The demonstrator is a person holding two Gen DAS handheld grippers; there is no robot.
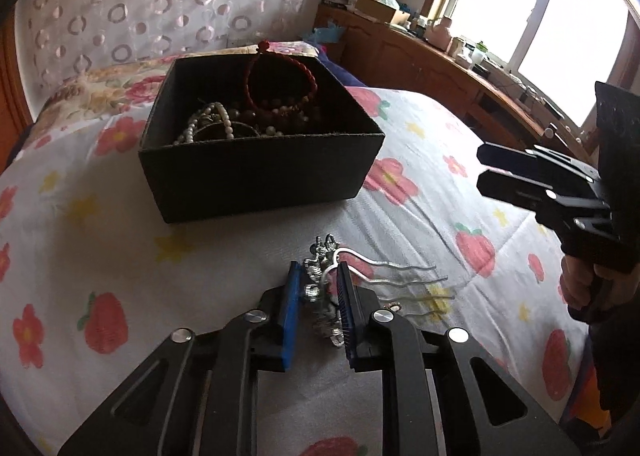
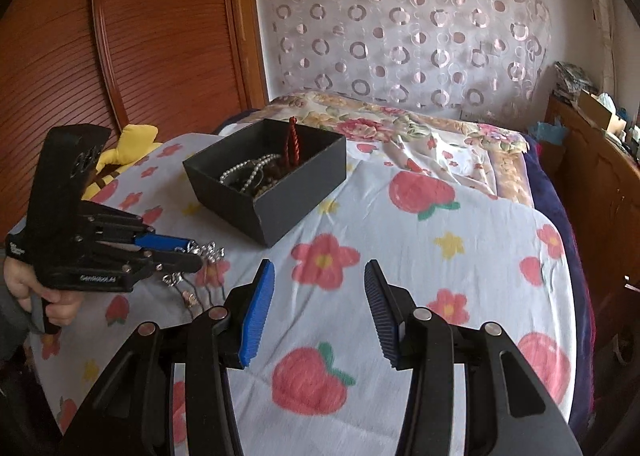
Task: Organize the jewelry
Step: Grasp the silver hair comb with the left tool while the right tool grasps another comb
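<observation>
Between left claw (image 1: 318, 292) pads, a clenched silver hair comb (image 1: 320, 280) (right claw (image 2: 318, 310) released, empty)

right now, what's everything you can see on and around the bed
black box: 1, black, open, on the quilt mid-bed
red bracelet: 1, red, standing up in the box against its far wall
pearl strands: white, count unclear, tangled in the box
brown beads: dark brown, count unclear, in the box
silver hair comb: 1, silver with wavy prongs, near edge of the quilt, held by its ornate end
quilt: 1, white with red flowers and strawberries, covering the bed
yellow soft toy: 1, yellow, left bed edge by the wooden wardrobe
left hand-held gripper: 1, black with blue pads, shut on the comb
right hand-held gripper: 1, same colours, open, empty, over the quilt
</observation>
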